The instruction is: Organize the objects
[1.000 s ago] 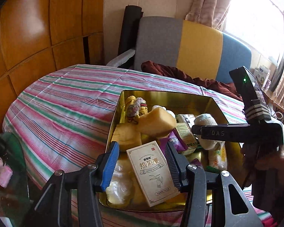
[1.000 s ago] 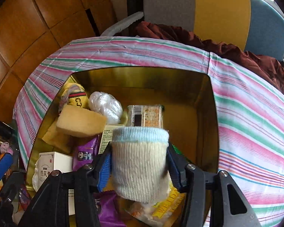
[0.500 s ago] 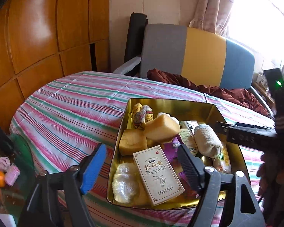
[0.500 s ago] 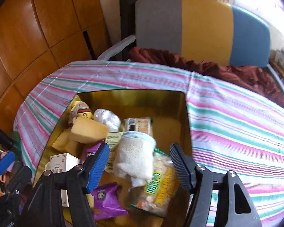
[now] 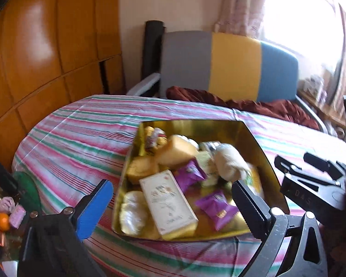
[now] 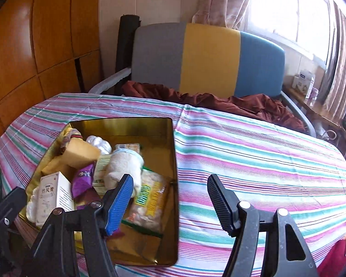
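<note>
Bench (image 6: pixel 253 152) under a cloth striped pink, green and white, carrying one gold tin tray (image 6: pixel 173 152) set left of its middle. Tray contents: white box with printed label (image 5: pixel 167 202) lying flat at the near side; two yellow sponge blocks (image 5: pixel 175 152), one propped on the other, toward the far left; rolled cream sock with a pale blue cuff (image 6: pixel 124 168) tilted over the middle of the heap; clear bag of pale snacks with green lettering (image 6: pixel 147 205) under and just beside the sock; purple packets (image 5: pixel 216 205) near the box; small white crinkled bag (image 6: pixel 99 143) toward the far side; pale wrapped bundle (image 5: pixel 131 212) at the near left corner. Left gripper (image 5: pixel 173 210) above the near edge of the tray, jaws having just been opening and now standing wide apart, nothing between them, the box lying below the gap. Right gripper (image 6: pixel 170 198) above the right wall of the tray and the bare cloth, jaws apart and empty, the sock lying free in the tray just beyond its blue pad. Chair (image 6: pixel 207 60) with grey, yellow and blue back panels behind the bench, dark red cloth (image 6: pixel 219 101) heaped on its seat. Left-wrist view is blurred, so small labels cannot be read.
</note>
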